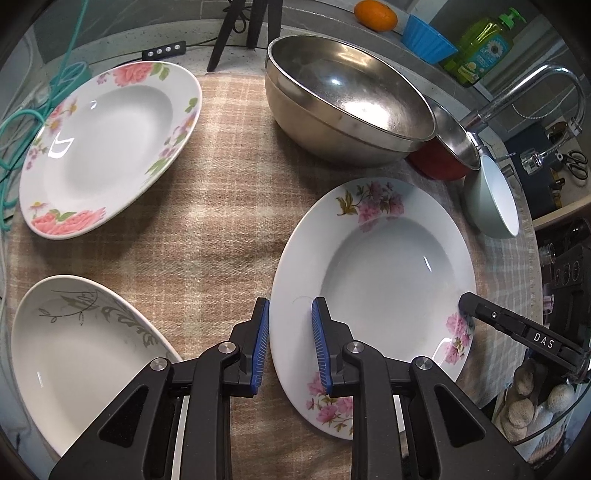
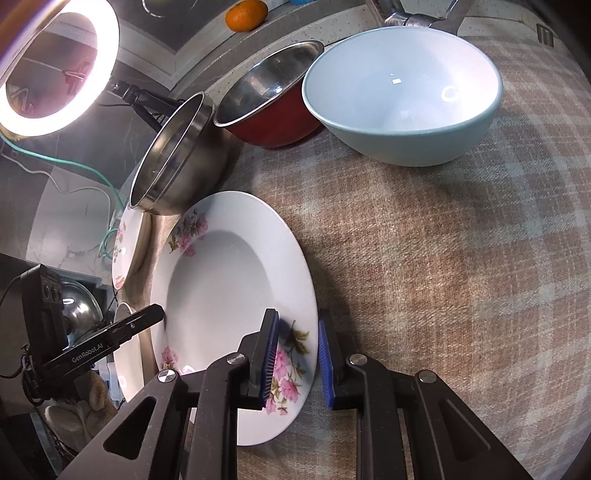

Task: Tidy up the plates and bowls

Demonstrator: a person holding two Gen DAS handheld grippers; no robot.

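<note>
- We see the table [image 1: 221, 221] spread with a beige checked cloth, carrying all the dishes.
- The steel bowl [image 1: 347, 103] stands at the far side, with a red bowl [image 2: 273, 96] tucked just behind it and a pale blue bowl [image 2: 402, 96] beside that.
- The pink-flowered plate [image 1: 373, 291] lies on the cloth near us, between our two tongs.
- A rose-rimmed plate [image 1: 107, 147] sits far left; a grey-leaf plate [image 1: 77, 354] lies near left.
- Our left tongs [image 1: 290, 345] are set narrow astride the plate's left rim, one pad outside, one inside.
- Our right tongs [image 2: 297, 363] straddle the opposite rim, narrow too; we cannot tell whether either pair presses the rim.
- An orange [image 1: 375, 14] rests on the ledge behind.
</note>
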